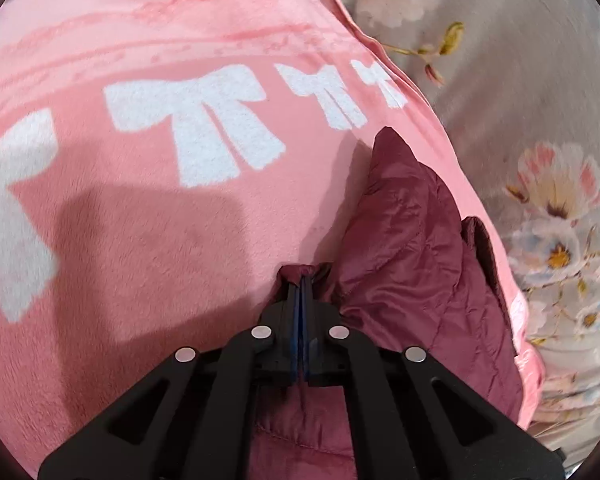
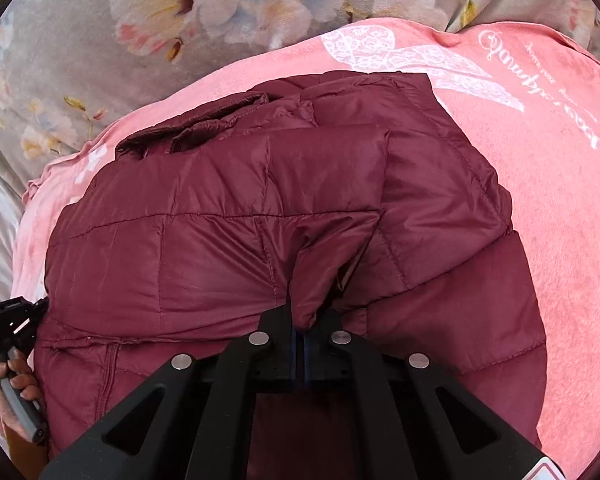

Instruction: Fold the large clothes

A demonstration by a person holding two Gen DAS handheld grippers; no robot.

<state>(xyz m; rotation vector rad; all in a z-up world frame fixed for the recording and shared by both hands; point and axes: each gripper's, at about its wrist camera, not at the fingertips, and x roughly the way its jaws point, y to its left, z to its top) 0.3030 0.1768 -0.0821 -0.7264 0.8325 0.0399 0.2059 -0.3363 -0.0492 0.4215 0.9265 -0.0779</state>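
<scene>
A maroon quilted puffer jacket (image 2: 228, 248) lies on a pink blanket (image 2: 560, 216). In the right wrist view it fills the middle, partly folded over itself. My right gripper (image 2: 302, 326) is shut on a fold of the jacket near its lower edge. My left gripper (image 1: 302, 276) is shut on a bunched edge of the jacket (image 1: 412, 264), which trails to the right of it in the left wrist view. The left gripper (image 2: 8, 324) and the hand holding it also show at the left edge of the right wrist view, at the jacket's side.
The pink blanket (image 1: 148, 216) has white bow prints and lies on a grey floral bedspread (image 1: 540, 92), which also shows in the right wrist view (image 2: 100, 60). The blanket's edge runs close to the jacket on the side toward the bedspread.
</scene>
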